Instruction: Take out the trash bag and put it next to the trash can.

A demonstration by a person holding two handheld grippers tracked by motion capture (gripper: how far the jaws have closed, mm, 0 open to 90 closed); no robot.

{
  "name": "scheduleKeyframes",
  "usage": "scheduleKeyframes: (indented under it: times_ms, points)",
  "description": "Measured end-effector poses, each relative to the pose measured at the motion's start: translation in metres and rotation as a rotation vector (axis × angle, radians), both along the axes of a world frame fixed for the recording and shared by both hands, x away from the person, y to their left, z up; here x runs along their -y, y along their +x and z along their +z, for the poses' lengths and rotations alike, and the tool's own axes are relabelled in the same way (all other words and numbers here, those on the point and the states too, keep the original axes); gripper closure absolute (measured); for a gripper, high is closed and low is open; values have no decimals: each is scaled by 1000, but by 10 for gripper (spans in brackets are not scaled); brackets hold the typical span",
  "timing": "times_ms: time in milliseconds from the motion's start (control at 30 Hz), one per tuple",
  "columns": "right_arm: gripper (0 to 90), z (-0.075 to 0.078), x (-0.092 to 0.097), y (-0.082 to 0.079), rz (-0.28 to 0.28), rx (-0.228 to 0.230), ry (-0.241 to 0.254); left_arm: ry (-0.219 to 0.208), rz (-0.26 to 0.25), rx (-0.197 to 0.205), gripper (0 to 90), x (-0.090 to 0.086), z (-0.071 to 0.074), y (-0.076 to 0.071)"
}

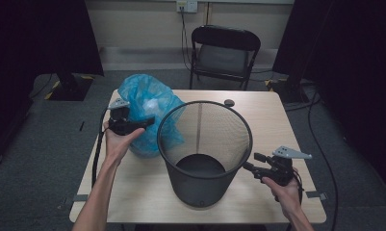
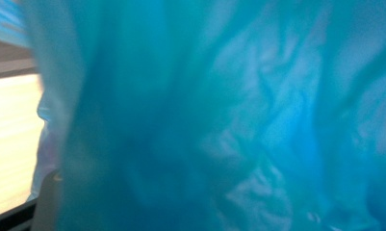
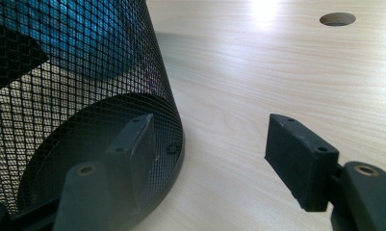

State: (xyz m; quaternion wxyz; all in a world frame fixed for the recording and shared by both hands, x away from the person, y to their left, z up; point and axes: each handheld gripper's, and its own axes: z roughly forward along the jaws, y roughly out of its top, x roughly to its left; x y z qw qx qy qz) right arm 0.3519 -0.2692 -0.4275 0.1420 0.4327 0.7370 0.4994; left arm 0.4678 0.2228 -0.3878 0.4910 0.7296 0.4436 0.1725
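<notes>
A person is standing at a pale wooden table (image 1: 277, 125) with a two-jaw gripper in each hand, and a black wire-mesh bin (image 1: 205, 149) is sitting upright near the middle of the tabletop, empty as far as I can see down to its dark solid bottom. A crumpled blue plastic bag (image 1: 147, 108) is lying heaped on the table just to the left of the bin, its near edge touching or draping against the bin's rim. The left gripper (image 1: 145, 121) is pointing into the side of that bag, and from its own camera the blue plastic (image 2: 219, 120) is pressing right up against the lens, blurred, so its jaws are hidden there; from above I cannot tell whether any plastic is lying between them or being pinched. The right gripper (image 1: 252, 162) is resting low by the bin's right side, near the foot of the mesh wall. Its jaws are standing wide apart with nothing between them: in its own view one pad (image 3: 137, 144) is sitting just beside the bin's base ring (image 3: 173, 159), the other is hanging over bare tabletop. A round cable hole (image 3: 337, 19) is showing in the table farther off, and a dark folding chair (image 1: 224, 50) is standing behind the table.
</notes>
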Motion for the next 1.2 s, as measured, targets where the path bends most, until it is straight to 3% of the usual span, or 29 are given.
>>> scheduleKeyframes:
  times_ms: [67,133,200,267,367,433,500,567,633,667,733,833,967,1200]
  points:
    - [343,0,0,0,0,3,2,21,11,-31,266,0,-11,2]
    - [343,0,1,0,-4,2,3,44,24,-53,416,0,-22,4]
    - [343,0,2,0,-6,2,5,11,-3,-62,586,0,-29,4]
    - [344,0,3,0,-10,0,7,-64,-43,-76,713,1,-32,6]
    - [344,0,3,1,-10,0,8,-120,-102,-69,775,14,-34,8]
    - [344,0,3,1,-9,1,9,-121,-146,-47,775,28,-31,8]
    - [344,0,3,1,-9,0,12,-128,-173,-25,741,39,-25,8]
    - [345,-1,4,0,-10,-1,11,-128,-180,-35,560,44,-18,7]
    - [345,-1,4,0,-7,-4,10,-94,-142,-30,373,41,-9,2]
    - [344,-1,4,-1,-7,-3,9,-99,-134,-33,291,36,-5,-1]
    - [345,-1,3,-1,2,-5,9,-126,-122,-47,218,21,2,-6]
    - [344,-2,1,0,8,-6,4,-131,-107,-58,158,1,12,-14]
    - [344,-2,-1,0,15,-6,2,-143,-94,-25,158,-24,20,-31]
    - [344,-3,-2,0,18,-9,0,-104,-83,18,156,-46,12,-64]
